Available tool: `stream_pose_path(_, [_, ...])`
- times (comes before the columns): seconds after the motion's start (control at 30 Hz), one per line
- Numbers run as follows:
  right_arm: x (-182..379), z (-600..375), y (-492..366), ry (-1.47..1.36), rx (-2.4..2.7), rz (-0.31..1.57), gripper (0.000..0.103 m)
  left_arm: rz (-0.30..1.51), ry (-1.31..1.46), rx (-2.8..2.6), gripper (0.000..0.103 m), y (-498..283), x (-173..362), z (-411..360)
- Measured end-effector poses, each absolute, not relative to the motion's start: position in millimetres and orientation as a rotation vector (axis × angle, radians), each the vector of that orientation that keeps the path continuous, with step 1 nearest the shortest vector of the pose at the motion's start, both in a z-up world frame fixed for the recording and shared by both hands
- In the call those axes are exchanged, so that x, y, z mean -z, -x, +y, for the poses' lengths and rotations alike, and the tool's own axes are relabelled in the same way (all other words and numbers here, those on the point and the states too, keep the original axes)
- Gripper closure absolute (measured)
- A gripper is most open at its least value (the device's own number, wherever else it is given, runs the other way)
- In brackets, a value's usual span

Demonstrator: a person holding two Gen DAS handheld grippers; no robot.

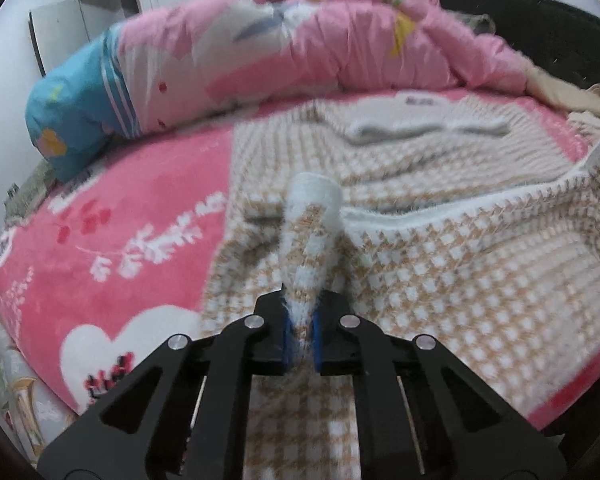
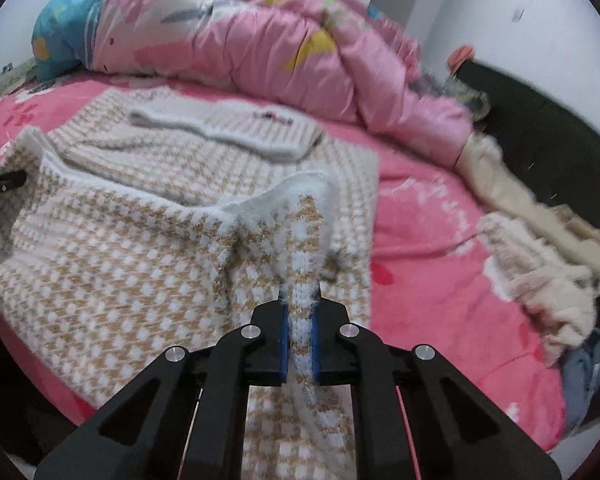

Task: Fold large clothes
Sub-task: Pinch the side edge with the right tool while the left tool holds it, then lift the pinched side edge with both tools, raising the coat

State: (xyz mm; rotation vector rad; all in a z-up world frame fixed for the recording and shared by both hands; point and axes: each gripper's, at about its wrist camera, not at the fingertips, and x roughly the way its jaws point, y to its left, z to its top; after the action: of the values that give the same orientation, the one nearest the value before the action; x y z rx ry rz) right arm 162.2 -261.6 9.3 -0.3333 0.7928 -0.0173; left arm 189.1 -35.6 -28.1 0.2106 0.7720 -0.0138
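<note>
A large tan-and-white houndstooth sweater [image 1: 440, 264] lies spread on the pink bed, its white collar toward the far side. My left gripper [image 1: 301, 312] is shut on a raised fold of the sweater's near hem, the fabric pinched between its blue pads. In the right wrist view the same sweater [image 2: 112, 264] fills the left and centre. My right gripper [image 2: 300, 312] is shut on another lifted fold of the hem, white ribbing squeezed between the pads. The tip of the left gripper's fingers [image 2: 8, 181] shows at the left edge of that view.
A pink fleece blanket [image 1: 112, 264] covers the bed. A bunched pink quilt [image 2: 260, 48] and a blue pillow [image 1: 72, 120] lie along the far side. Cream clothes [image 2: 540, 256] are heaped at the right, beside a dark headboard [image 2: 552, 128].
</note>
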Motion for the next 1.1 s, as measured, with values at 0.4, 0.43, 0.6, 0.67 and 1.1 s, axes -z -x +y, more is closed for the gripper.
stream_pose_path(0.4, [-75.1, -271.2, -135.7, 0.272, 0.071, 0.600, 0.095, 0.548, -0.252, 0.051, 0.096, -147.1, -63.1, -38.1])
stream_pose_path(0.43, [-78.5, -272.7, -139.7, 0.271, 0.070, 0.590, 0.095, 0.541, -0.257, 0.049, 0.096, -153.9, -69.0, -38.8])
stream_pose_path(0.6, [-98.3, -282.4, -183.9, 0.245, 0.050, 0.538, 0.095, 0.489, -0.263, 0.045, 0.096, -196.2, -97.5, -38.7])
stream_pose_path(0.67, [-103.5, -288.1, -209.0, 0.219, 0.033, 0.529, 0.095, 0.480, -0.283, 0.036, 0.096, -224.6, -103.6, -39.9])
stream_pose_path(1.1, [-12.9, -296.7, -418.1, 0.135, -0.070, 0.789, 0.095, 0.801, -0.229, 0.041, 0.096, -434.1, -24.6, -23.1])
